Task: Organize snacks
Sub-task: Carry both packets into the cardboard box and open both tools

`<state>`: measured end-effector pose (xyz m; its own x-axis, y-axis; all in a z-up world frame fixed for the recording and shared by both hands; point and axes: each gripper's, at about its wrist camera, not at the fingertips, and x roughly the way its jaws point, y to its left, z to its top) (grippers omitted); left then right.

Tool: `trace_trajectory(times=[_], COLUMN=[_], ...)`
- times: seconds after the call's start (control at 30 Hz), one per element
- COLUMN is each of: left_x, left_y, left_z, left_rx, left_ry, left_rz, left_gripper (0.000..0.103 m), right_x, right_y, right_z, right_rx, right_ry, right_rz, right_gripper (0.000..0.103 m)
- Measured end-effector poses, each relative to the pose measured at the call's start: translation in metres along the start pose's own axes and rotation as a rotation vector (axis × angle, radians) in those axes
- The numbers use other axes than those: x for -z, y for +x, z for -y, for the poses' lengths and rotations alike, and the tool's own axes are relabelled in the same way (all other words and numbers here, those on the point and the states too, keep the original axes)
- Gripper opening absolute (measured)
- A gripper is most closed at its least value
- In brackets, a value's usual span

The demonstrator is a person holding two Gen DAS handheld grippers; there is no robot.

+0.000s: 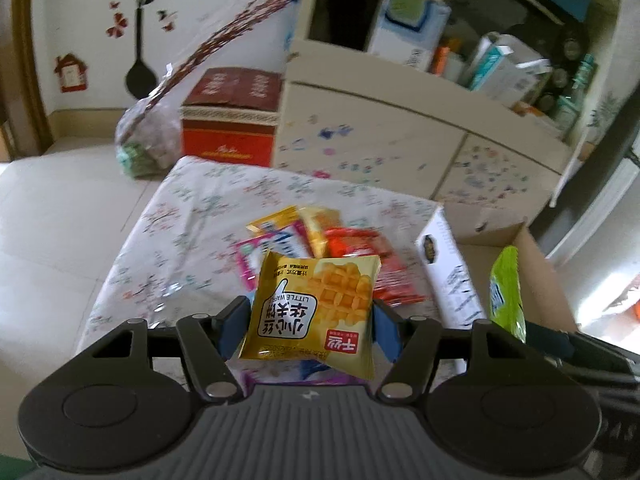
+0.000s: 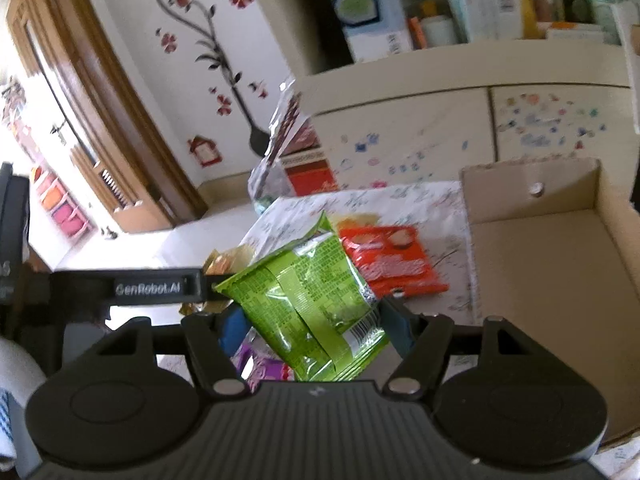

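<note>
My left gripper (image 1: pixel 306 326) is shut on a yellow waffle packet (image 1: pixel 316 308), held up above the low table (image 1: pixel 192 216) with the flowered cloth. My right gripper (image 2: pixel 316 326) is shut on a green snack packet (image 2: pixel 308 300), which also shows at the right edge of the left wrist view as a green packet (image 1: pixel 507 296). Beyond the yellow packet lies a heap of snacks: a red-orange packet (image 1: pixel 372 264), a pink and blue one (image 1: pixel 264 252) and a yellow one (image 1: pixel 320 228). The red-orange packet (image 2: pixel 390 258) lies just left of an open cardboard box (image 2: pixel 552 248), which has bare cardboard inside.
The left gripper's black arm (image 2: pixel 132 286) crosses the right wrist view at the left. A purple packet (image 2: pixel 260 364) lies under the right gripper. On the floor behind the table stand a red carton (image 1: pixel 232 120) and a plastic bag (image 1: pixel 148 136), beside a scribbled cabinet (image 1: pixel 380 136).
</note>
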<state>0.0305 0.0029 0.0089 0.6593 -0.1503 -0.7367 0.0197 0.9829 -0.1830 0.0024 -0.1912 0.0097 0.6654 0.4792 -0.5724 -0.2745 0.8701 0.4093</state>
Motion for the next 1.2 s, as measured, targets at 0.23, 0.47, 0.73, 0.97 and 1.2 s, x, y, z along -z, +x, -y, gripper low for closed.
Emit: trace_trajectory(times=[0.23, 0.47, 0.73, 0.97, 1.2], left_x=[-0.002, 0.001, 0.008, 0.021, 0.03], left_y=[0.0, 0.005, 0.013, 0.026, 0.038], left_z=[0.034, 0.073, 0.114, 0.145, 0.16], left_rx=[0.085, 0.177, 0.276, 0.336, 0.348], left_ry=[0.05, 0.113, 0.173, 0.225, 0.254], left_rz=[0.018, 0.029, 0.045, 0.029, 0.001], left_gripper=[0.07, 0.07, 0.07, 0.071, 0.086], right_x=[-0.018, -0.028, -0.027, -0.024, -0.017], right_y=[-0.03, -0.071, -0.093, -0.092, -0.086], right_z=[0.028, 0.061, 0.094, 0.109, 0.123], right_rx=[0.058, 0.16, 0.26, 0.305, 0.327], right_ry=[0.08, 0.166, 0.299, 0.381, 0.474], right_rz=[0.082, 0.166, 0.212, 0.209, 0.187], right_gripper=[0.07, 0.07, 0.07, 0.07, 0.073])
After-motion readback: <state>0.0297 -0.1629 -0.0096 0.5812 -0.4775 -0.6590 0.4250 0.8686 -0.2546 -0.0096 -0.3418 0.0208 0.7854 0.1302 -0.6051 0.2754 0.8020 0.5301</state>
